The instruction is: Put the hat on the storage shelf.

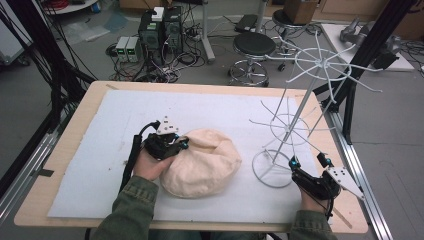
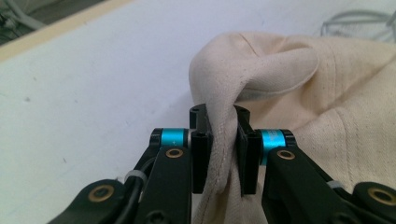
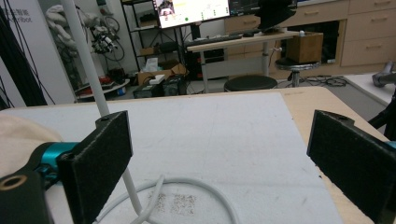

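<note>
A cream cloth cap [image 1: 202, 162] lies on the white mat [image 1: 110, 125] near the table's front middle. My left gripper [image 1: 181, 142] is at the cap's left edge, and its jaws are shut on a folded bit of the cap's rim [image 2: 223, 144], which is lifted into a ridge. A white wire rack [image 1: 300, 115] with a ring base [image 1: 272, 169] stands to the right. My right gripper [image 1: 309, 163] rests by that base, jaws wide open with nothing between its pads [image 3: 100, 158]; the rack's pole [image 3: 91, 74] rises just beyond the left pad.
The table's wooden edge [image 1: 75, 125] frames the mat. A black frame post [image 1: 350, 105] stands at the right edge. Stools, computers and cables sit on the floor beyond the far edge.
</note>
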{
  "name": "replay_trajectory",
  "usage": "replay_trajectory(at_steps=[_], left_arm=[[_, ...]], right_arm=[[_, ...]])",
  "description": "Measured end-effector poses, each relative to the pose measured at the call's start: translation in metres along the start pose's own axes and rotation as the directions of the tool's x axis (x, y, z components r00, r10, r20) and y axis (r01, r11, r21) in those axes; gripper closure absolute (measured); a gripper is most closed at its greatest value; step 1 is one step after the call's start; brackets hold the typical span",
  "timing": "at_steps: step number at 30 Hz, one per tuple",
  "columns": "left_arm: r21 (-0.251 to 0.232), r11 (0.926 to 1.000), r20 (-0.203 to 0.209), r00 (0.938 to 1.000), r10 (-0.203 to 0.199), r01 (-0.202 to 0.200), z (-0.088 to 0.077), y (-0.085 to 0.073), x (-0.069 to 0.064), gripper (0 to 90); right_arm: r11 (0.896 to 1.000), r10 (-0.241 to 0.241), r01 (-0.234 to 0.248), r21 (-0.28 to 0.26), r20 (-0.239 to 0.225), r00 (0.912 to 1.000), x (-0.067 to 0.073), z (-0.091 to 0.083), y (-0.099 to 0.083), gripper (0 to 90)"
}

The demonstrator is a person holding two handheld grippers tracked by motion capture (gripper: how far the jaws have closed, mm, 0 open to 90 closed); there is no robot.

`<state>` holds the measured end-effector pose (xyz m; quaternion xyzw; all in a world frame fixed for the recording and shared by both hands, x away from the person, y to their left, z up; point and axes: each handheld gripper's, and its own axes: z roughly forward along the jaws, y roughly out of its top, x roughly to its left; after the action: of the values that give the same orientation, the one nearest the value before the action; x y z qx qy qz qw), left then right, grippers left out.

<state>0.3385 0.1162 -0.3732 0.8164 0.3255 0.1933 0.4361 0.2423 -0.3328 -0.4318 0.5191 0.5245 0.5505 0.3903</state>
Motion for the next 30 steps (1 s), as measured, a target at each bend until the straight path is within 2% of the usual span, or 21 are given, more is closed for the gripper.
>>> replay_trajectory(at_steps=[3, 6, 7, 10, 11, 12, 14, 15, 16, 17, 18, 19, 21, 22, 23, 24, 25, 26, 28, 29, 30], left_arm=[[-0.034, 0.9994, 0.002, 1.0, -0.007, 0.007, -0.006, 0.002, 0.001, 79.6], [-0.116, 0.9927, 0.047, 0.9985, -0.027, 0.032, -0.015, 0.005, 0.005, 79.5], [-0.116, 0.9927, 0.047, 0.9985, -0.027, 0.032, -0.015, 0.005, 0.005, 79.5], [-0.195, 0.9784, 0.057, 0.9967, -0.058, 0.068, -0.025, 0.009, 0.006, 79.5], [-0.232, 0.9691, 0.064, 0.9954, -0.071, 0.084, -0.03, 0.01, 0.009, 79.4], [-0.232, 0.9691, 0.064, 0.9954, -0.071, 0.084, -0.03, 0.01, 0.009, 79.4], [-0.311, 0.9449, 0.077, 0.9937, -0.081, 0.101, -0.039, 0.011, 0.013, 79.4], [-0.311, 0.9449, 0.077, 0.9937, -0.081, 0.101, -0.039, 0.011, 0.013, 79.4], [-0.367, 0.9247, 0.082, 0.9937, -0.077, 0.101, -0.043, 0.01, 0.014, 79.4], [-0.392, 0.9145, 0.08, 0.994, -0.074, 0.1, -0.046, 0.01, 0.014, 79.4], [-0.392, 0.9145, 0.08, 0.994, -0.074, 0.1, -0.046, 0.01, 0.014, 79.4], [-0.413, 0.9053, 0.078, 0.9942, -0.074, 0.1, -0.048, 0.011, 0.014, 79.4], [-0.462, 0.8804, 0.082, 0.9935, -0.079, 0.108, -0.052, 0.012, 0.014, 79.5], [-0.491, 0.8627, 0.099, 0.9917, -0.083, 0.121, -0.055, 0.013, 0.015, 79.4], [-0.491, 0.8627, 0.099, 0.9917, -0.083, 0.121, -0.055, 0.013, 0.015, 79.4], [-0.519, 0.8445, 0.108, 0.99, -0.09, 0.134, -0.058, 0.014, 0.016, 79.5], [-0.534, 0.8343, 0.109, 0.9897, -0.093, 0.137, -0.06, 0.014, 0.016, 79.5], [-0.534, 0.8343, 0.109, 0.9897, -0.093, 0.137, -0.06, 0.014, 0.016, 79.5], [-0.559, 0.8184, 0.103, 0.9904, -0.092, 0.135, -0.064, 0.016, 0.018, 79.5], [-0.581, 0.8013, 0.113, 0.989, -0.096, 0.144, -0.067, 0.017, 0.019, 79.5], [-0.581, 0.8013, 0.113, 0.989, -0.096, 0.144, -0.067, 0.017, 0.019, 79.5]], right_arm=[[1.0, 0.002, -0.002, -0.002, -0.001, 1.0, 0.0, 0.0, 0.0, 5.9], [1.0, 0.001, -0.001, 0.0, -0.003, 1.0, 0.0, 0.0, 0.0, 5.9], [1.0, 0.001, -0.001, 0.001, -0.004, 1.0, 0.0, 0.0, 0.0, 5.9], [1.0, 0.003, -0.003, 0.002, -0.005, 1.0, 0.0, 0.0, 0.0, 5.9], [1.0, 0.003, -0.003, 0.0, -0.004, 1.0, 0.0, 0.0, 0.0, 5.9], [1.0, 0.002, -0.002, 0.0, -0.004, 1.0, 0.0, 0.0, 0.0, 5.9], [1.0, 0.002, -0.002, 0.001, -0.005, 1.0, 0.0, 0.0, 0.0, 5.9], [1.0, 0.002, -0.002, 0.001, -0.005, 1.0, 0.0, 0.0, 0.0, 5.9], [1.0, 0.003, -0.003, 0.0, -0.006, 1.0, 0.0, 0.0, 0.0, 5.9], [1.0, 0.003, -0.003, 0.003, -0.005, 1.0, 0.0, 0.0, 0.0, 5.9], [1.0, 0.006, -0.006, 0.003, -0.006, 1.0, 0.0, 0.0, 0.0, 5.9], [1.0, 0.003, -0.003, 0.0, -0.007, 1.0, 0.0, 0.0, 0.0, 5.9], [1.0, 0.006, -0.006, -0.005, -0.006, 1.0, 0.0, 0.0, 0.0, 5.9], [1.0, 0.005, -0.005, -0.003, -0.006, 1.0, 0.0, -0.001, 0.0, 5.9], [1.0, 0.006, -0.006, -0.005, -0.006, 1.0, 0.0, 0.0, 0.0, 5.9], [1.0, 0.006, -0.006, -0.003, -0.01, 0.9999, 0.0, 0.0, 0.0, 5.9], [1.0, 0.005, -0.005, -0.002, -0.012, 0.9999, 0.0, 0.0, 0.0, 5.9], [1.0, 0.007, -0.007, 0.001, -0.013, 0.9999, 0.0, 0.0, 0.0, 5.9], [1.0, 0.004, -0.004, -0.004, -0.013, 0.9999, 0.0, 0.0, 0.0, 5.9], [1.0, 0.006, -0.006, -0.001, -0.012, 0.9999, 0.0, 0.0, 0.0, 5.9], [1.0, 0.007, -0.007, -0.004, -0.011, 0.9999, 0.0, 0.0, 0.0, 5.9]])
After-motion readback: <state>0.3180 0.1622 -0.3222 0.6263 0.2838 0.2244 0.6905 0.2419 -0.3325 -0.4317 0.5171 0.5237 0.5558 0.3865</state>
